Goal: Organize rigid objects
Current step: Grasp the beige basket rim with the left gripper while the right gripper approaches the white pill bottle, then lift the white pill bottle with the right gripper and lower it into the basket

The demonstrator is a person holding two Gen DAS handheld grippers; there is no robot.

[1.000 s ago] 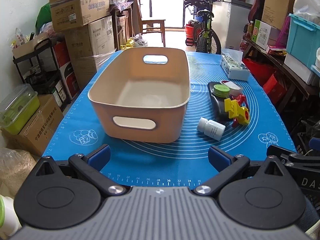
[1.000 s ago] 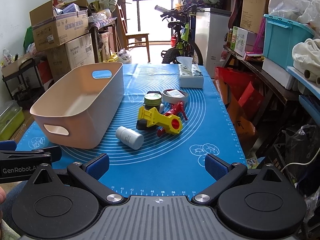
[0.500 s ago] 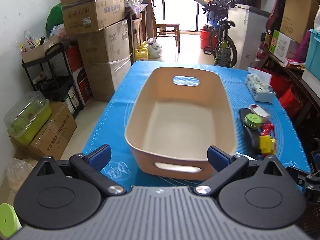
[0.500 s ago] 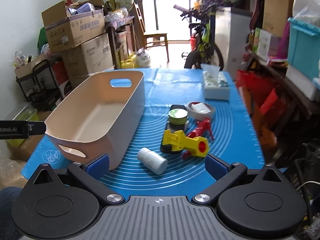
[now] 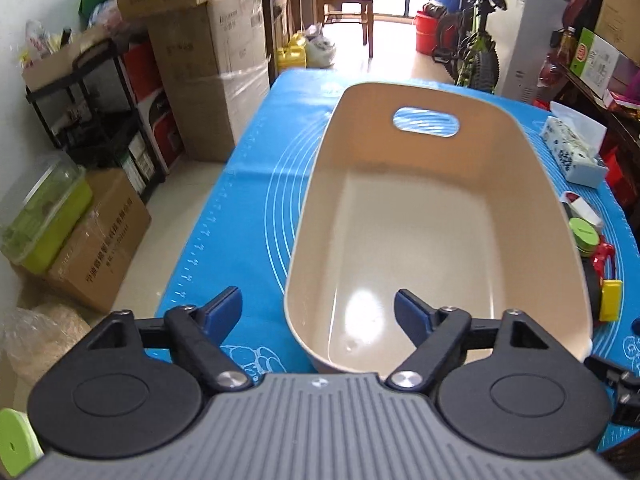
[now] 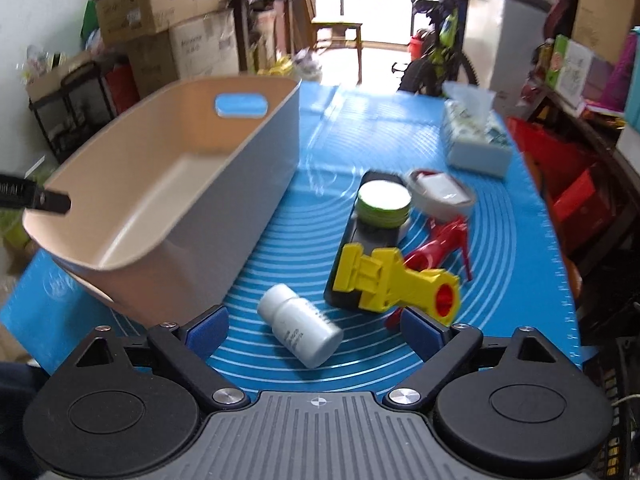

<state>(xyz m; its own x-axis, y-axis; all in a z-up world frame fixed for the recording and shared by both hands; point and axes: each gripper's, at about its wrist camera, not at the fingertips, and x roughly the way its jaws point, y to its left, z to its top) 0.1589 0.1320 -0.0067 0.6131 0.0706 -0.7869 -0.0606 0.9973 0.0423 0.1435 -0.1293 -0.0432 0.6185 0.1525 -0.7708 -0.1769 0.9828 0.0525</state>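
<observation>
the right gripper (image 6: 314, 322) is hovering with jaws spread over a white bottle (image 6: 300, 331) lying near the blue mat's (image 6: 312, 240) near edge; the beige bin (image 6: 168, 208) is sitting toward its left edge.

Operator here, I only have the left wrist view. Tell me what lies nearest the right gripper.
Observer: A white bottle lies on its side on the blue mat, just ahead of the right gripper, whose jaws are open.
Operator: Report what the yellow piece at my right edge is.
Observer: A yellow toy with a red end, lying across a black tray.
Operator: Describe the left gripper from there.
Observer: Only a black tip shows, at the beige bin's near left rim.
</observation>
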